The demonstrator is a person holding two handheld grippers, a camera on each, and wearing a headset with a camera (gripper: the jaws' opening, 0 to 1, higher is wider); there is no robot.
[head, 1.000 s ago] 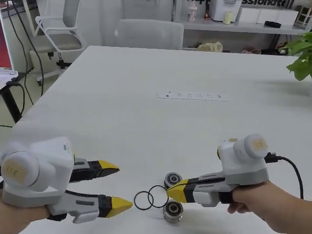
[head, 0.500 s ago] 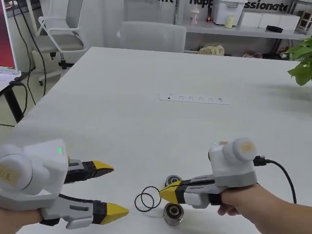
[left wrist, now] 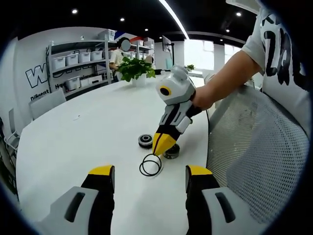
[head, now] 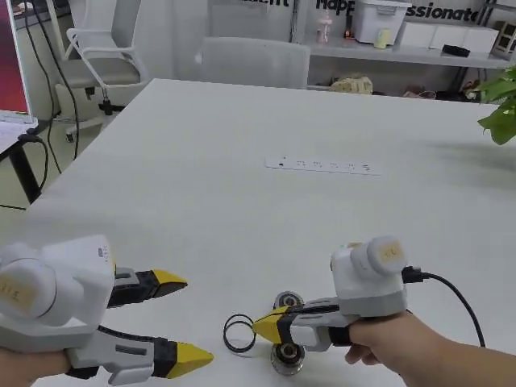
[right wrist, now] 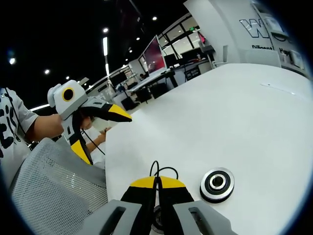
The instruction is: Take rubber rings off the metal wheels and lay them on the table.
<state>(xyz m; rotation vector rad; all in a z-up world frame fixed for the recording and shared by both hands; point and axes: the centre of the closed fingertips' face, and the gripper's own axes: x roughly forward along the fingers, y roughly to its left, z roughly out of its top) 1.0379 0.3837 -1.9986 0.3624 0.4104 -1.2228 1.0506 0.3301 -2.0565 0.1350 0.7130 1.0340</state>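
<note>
Two handheld grippers sit low over a white table [head: 242,121]. Left gripper [head: 181,317] is at the near left corner, yellow-tipped jaws spread wide and nothing between them. Just right of it lie two black rubber rings [head: 238,332], overlapped on the tabletop between the grippers. Right gripper [head: 260,326] points left at them, jaws pressed together and pinching the edge of one ring. The right gripper view shows a thin black loop coming out from between its yellow tips. The left gripper view shows that tip meeting the rings' far edge.

One metal wheel [head: 288,300] is flat on the table just behind the right gripper's jaws. A second metal wheel [head: 286,359] is just in front, partly tucked under the gripper body. Both wheels are close beside the rings but I cannot tell if they touch. A white power strip [head: 322,164] lies farther back, mid-table, well apart from the work. The person's right hand [head: 399,345] grips the handle, and a black cable [head: 451,289] runs off its back to the right. A green plant [head: 500,101] is at the far right edge.
</note>
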